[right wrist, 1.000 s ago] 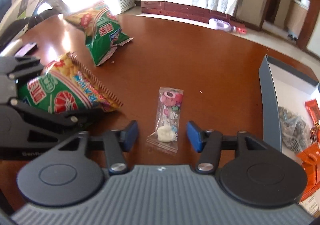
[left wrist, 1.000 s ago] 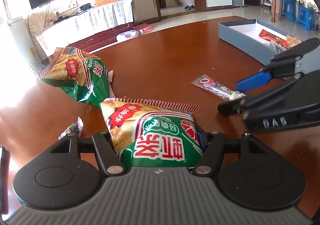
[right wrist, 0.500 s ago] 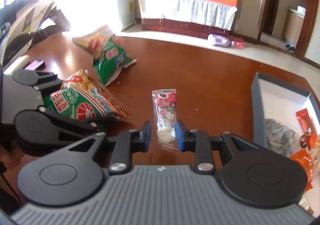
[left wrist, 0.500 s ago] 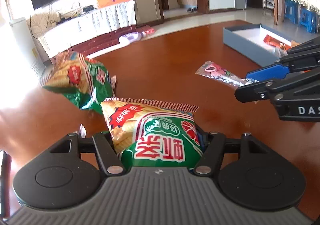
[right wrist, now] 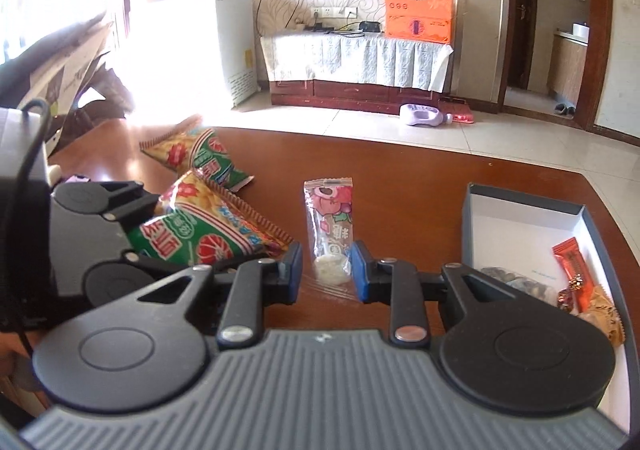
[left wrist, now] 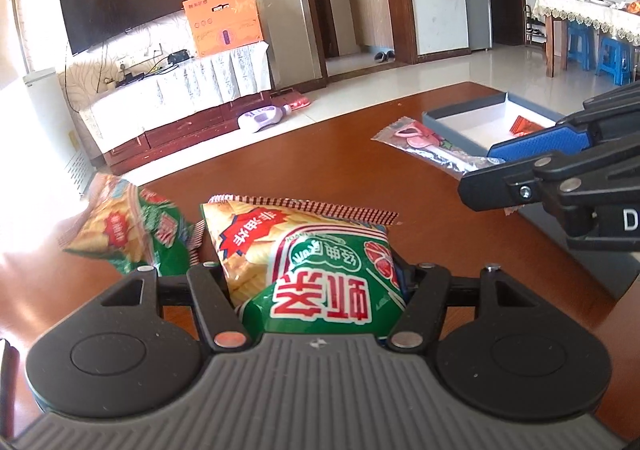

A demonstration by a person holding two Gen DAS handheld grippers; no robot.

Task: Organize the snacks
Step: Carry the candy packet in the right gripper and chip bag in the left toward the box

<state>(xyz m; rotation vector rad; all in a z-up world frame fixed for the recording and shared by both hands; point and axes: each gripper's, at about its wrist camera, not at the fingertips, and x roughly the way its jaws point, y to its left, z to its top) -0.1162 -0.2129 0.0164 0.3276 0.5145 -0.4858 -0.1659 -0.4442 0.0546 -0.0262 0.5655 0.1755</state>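
Left gripper (left wrist: pixel 316 286) clamping green chip bag (left wrist: pixel 316 250), right gripper (right wrist: pixel 326 270) pinching candy packet (right wrist: pixel 330 226) – both heading for grey box (right wrist: pixel 524 205), likely; second chip bag (right wrist: pixel 192 153) lying far from box.

**Hard daylight from the window side, fisheye bend at the rims**

I see strong daylight pouring in beside the white cabinet (right wrist: pixel 236 45), bleaching the floor and the near end of the table (right wrist: pixel 420 169) to pure white. The second chip bag (left wrist: pixel 124 226), nearest that glare, looks soft and smeared. Away from the cabinet, colours hold and detail stays crisp. Door frames bow outward toward both pictures' edges.
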